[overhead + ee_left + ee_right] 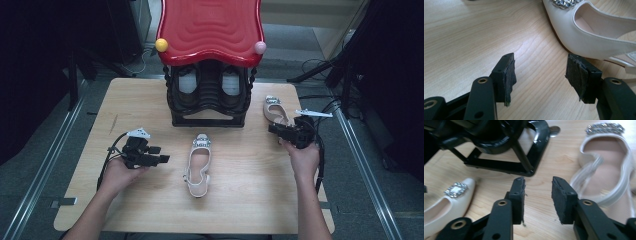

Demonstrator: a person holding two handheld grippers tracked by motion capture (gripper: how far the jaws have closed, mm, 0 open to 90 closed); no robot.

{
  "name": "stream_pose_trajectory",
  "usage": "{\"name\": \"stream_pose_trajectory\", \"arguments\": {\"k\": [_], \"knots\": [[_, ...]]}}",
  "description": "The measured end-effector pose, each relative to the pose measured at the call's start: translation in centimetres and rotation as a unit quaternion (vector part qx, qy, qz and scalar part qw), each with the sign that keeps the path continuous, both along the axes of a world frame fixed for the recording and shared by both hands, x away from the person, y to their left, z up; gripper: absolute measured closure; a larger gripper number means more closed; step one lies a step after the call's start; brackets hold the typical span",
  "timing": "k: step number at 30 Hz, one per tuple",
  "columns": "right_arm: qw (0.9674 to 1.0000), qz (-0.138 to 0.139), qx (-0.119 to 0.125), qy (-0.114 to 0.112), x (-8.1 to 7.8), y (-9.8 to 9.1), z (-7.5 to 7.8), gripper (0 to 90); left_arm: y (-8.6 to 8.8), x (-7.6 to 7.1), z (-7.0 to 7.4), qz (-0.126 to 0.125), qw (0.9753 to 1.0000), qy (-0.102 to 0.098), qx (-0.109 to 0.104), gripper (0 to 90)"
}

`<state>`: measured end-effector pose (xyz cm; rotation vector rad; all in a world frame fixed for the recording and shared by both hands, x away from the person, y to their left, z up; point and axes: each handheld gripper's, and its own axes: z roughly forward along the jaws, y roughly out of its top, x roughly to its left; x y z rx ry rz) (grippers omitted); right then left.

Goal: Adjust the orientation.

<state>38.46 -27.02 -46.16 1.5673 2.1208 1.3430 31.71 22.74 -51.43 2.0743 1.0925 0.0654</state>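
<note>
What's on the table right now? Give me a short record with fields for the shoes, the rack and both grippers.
table: wooden top
rack: black, red top, at the far edge, a pair of shoes inside
centre shoe: cream, jewelled buckle, toe toward the rack
right shoe: same style, beside the rack
left gripper: open, empty, left of the centre shoe
right gripper: open, empty, by the right shoe

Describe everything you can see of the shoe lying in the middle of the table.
The middle shoe is a cream slingback flat that looks like smooth leather, with a sparkly buckle on its pointed toe. It lies upright on the wooden table, toe toward the black rack, its heel strap toward the person. Nothing grips it; the open left tongs sit just beside it.
</note>
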Motion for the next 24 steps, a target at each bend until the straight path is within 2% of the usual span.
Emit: {"name": "stream_pose_trajectory", "arguments": {"k": [5,10,16,20,24], "knots": [[0.9998,0.012,-0.009,-0.009,0.6,0.9,0.8,59.1,0.2,-0.6,-0.1,0.000,1.0000,0.001,0.004,40.2],[0.9995,0.012,-0.021,-0.018,1.3,1.2,1.0,58.3,0.3,-1.0,-0.2,0.003,1.0000,0.001,0.004,40.1],[0.9995,-0.001,-0.031,-0.011,2.5,0.6,0.8,58.7,0.3,-1.5,-0.3,0.001,1.0000,0.005,0.008,40.0],[0.9996,-0.014,-0.025,-0.004,2.9,-0.1,0.6,58.8,0.2,-1.7,-0.4,0.003,1.0000,0.002,0.008,39.9],[0.9994,-0.026,-0.023,-0.007,3.3,-0.8,0.8,58.8,-0.2,-1.9,-0.6,0.002,1.0000,0.005,0.008,39.8]]}}
